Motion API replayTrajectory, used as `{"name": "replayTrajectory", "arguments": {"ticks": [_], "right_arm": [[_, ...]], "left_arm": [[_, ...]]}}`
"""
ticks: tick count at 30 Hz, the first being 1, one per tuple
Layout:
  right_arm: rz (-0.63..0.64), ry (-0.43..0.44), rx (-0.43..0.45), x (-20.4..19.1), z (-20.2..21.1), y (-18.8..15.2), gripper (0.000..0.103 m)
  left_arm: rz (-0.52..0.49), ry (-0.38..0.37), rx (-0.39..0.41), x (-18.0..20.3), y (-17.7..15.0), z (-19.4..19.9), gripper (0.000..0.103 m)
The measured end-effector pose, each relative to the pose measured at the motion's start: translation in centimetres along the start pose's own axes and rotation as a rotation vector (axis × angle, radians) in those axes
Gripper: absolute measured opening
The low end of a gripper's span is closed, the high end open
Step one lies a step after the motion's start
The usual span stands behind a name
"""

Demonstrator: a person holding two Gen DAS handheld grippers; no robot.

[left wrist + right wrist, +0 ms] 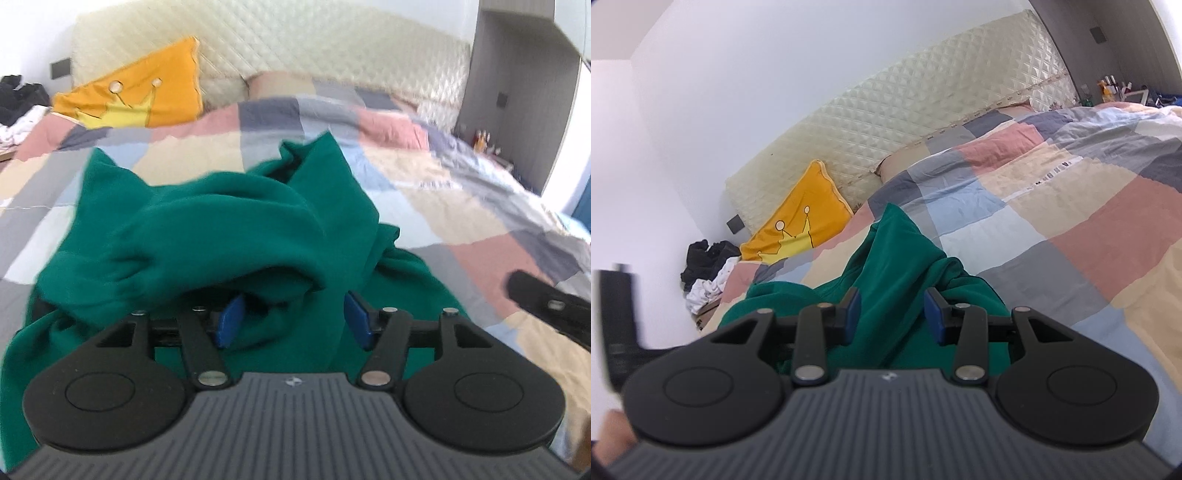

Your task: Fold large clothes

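A green sweatshirt (207, 236) lies bunched on a bed, on its patchwork quilt (461, 206) of pink, grey, blue and cream squares. The cloth is heaped rather than spread, with its long run going from the near edge of the bed away toward the headboard (332, 51); a pointed flap (321, 155) stands up at the far end, and a thick rolled fold lies crosswise over the near part.

The left tongs (291, 321) stand wide, their blue pads (231, 321) clear of the cloth on either side, with a lump of green fabric sitting loosely between them (nothing is pinched). In the right wrist view, the right tongs (892, 317) stand at a middling width, and a ridge of the sweatshirt (886, 258) runs up between the pads; whether they press on it I cannot tell.

The left view shows the rolled fold head-on, a grey cupboard (517, 74) at the right with small bottles at its foot, and the black tip of the right tongs (546, 299) coming in over the quilt. The right view shows the sweatshirt as a narrower strip, a long stretch of bare quilt (1071, 221) to its right, and a thumb at the lower left corner.

A yellow cushion (147, 92) with a crown on it leans on the headboard, and a pile of dark and white clothes (705, 273) lies beside the bed by the wall. The rolled fold hides the cloth behind it from the left view.
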State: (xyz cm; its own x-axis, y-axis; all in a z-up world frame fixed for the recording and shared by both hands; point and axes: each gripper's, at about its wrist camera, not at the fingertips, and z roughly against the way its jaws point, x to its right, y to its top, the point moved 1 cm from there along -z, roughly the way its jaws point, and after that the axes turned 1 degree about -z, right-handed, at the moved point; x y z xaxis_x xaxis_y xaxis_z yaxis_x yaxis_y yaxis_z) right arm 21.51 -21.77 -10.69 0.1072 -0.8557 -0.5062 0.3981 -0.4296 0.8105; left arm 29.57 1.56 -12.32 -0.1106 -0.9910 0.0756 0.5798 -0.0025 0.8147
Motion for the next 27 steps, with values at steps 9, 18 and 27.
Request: {"name": "replayTrajectory", "arguments": {"ticks": [9, 18, 27], "right_arm": [[0.113, 0.028, -0.024, -2.0, -0.3, -1.1, 0.042], [0.342, 0.136, -0.028, -7.4, -2.7, -2.6, 0.042], [0.578, 0.112, -0.072, -10.7, -7.9, -4.9, 0.069]], "left_arm": [[0.081, 0.098, 0.014, -3.8, -2.7, 6.9, 0.066], [0.111, 0.145, -0.002, -7.0, -4.7, 7.6, 0.066], [0.115, 0.204, -0.050, -8.6, -5.5, 6.4, 0.066]]}}
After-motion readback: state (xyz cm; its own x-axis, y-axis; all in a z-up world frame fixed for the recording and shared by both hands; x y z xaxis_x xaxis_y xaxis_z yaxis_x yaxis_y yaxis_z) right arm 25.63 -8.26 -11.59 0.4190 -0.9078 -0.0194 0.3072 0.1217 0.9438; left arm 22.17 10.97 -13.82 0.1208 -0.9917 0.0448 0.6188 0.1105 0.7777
